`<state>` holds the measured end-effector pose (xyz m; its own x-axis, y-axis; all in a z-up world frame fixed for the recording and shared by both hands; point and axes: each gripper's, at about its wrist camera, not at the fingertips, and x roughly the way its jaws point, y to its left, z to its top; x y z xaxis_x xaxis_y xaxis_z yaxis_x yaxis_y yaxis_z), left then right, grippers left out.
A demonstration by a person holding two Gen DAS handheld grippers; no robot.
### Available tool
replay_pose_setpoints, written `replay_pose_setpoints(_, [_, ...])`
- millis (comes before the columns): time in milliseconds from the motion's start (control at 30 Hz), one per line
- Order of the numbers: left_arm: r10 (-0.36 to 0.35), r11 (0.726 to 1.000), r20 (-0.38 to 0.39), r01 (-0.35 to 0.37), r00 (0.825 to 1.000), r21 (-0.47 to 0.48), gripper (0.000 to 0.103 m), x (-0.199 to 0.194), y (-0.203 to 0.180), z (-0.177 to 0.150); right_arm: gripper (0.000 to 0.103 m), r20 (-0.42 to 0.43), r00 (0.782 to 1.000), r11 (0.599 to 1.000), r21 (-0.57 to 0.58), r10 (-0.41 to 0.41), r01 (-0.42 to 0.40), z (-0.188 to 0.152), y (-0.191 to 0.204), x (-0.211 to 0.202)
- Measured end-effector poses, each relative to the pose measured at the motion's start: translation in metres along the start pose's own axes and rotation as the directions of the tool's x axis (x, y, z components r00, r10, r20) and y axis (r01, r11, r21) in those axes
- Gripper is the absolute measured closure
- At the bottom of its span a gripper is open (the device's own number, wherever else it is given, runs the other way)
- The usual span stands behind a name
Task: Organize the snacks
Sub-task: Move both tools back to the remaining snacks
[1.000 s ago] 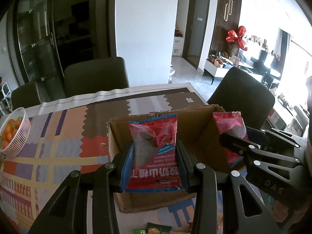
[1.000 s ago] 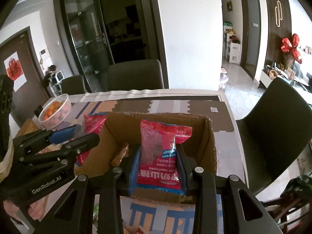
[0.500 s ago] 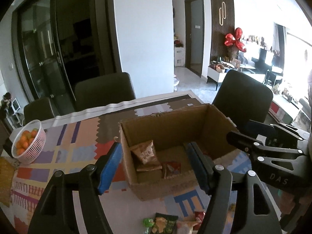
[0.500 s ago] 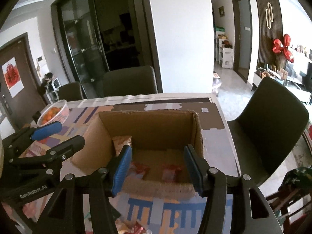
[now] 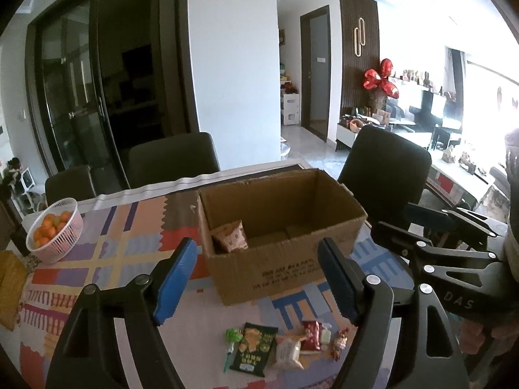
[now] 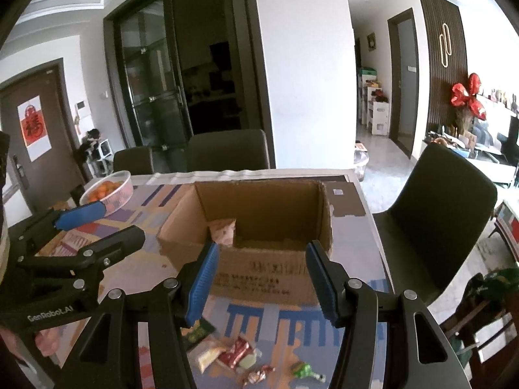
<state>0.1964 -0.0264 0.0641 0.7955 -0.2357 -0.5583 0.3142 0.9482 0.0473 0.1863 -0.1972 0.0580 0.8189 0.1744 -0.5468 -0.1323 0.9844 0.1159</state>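
An open cardboard box (image 5: 279, 246) (image 6: 259, 269) stands on the patterned table, with a pink snack bag (image 5: 232, 236) (image 6: 223, 231) leaning inside its left end. Loose snacks lie on the table in front of it: a dark green bag (image 5: 253, 347), a pale packet (image 5: 290, 351), a red packet (image 5: 311, 338) (image 6: 236, 351) and small candies (image 6: 303, 371). My left gripper (image 5: 256, 278) is open and empty, above the table short of the box. My right gripper (image 6: 261, 282) is open and empty too, beside it on the right.
A pink basket of oranges (image 5: 55, 230) (image 6: 108, 191) sits at the table's far left. Dark chairs stand behind the table (image 5: 173, 159) and at its right end (image 6: 438, 214). A yellow pack (image 5: 9, 288) lies at the left edge.
Both grippers let go of their red snack bags over the box, opened, and drew back and up; the loose snacks in front of the box have come into view.
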Motion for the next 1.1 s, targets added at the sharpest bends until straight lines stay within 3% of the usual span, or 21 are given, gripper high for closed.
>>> replay_pose_setpoints(400, [-0.006,1.000,-0.039,0.007,0.999,0.028,0.025,-0.018,-0.015,-0.043,0.046,-0.042,0.999,1.000,-0.015,0.005,-0.006,-0.045,0.005,-0.017])
replay_pose_setpoints(800, [-0.040,0.999,-0.148,0.043,0.988,0.021,0.025,-0.003,-0.020,-0.090,0.046,-0.134,0.991,0.999,-0.043,0.004,-0.010,-0.089,0.008,-0.013])
replay_pose_setpoints(1100, [-0.069,0.997,-0.205,0.077,0.976,0.027,0.026,0.020,-0.020,-0.114,0.046,-0.234,0.972,1.000,-0.027,0.007,-0.014,-0.120,0.008,0.008])
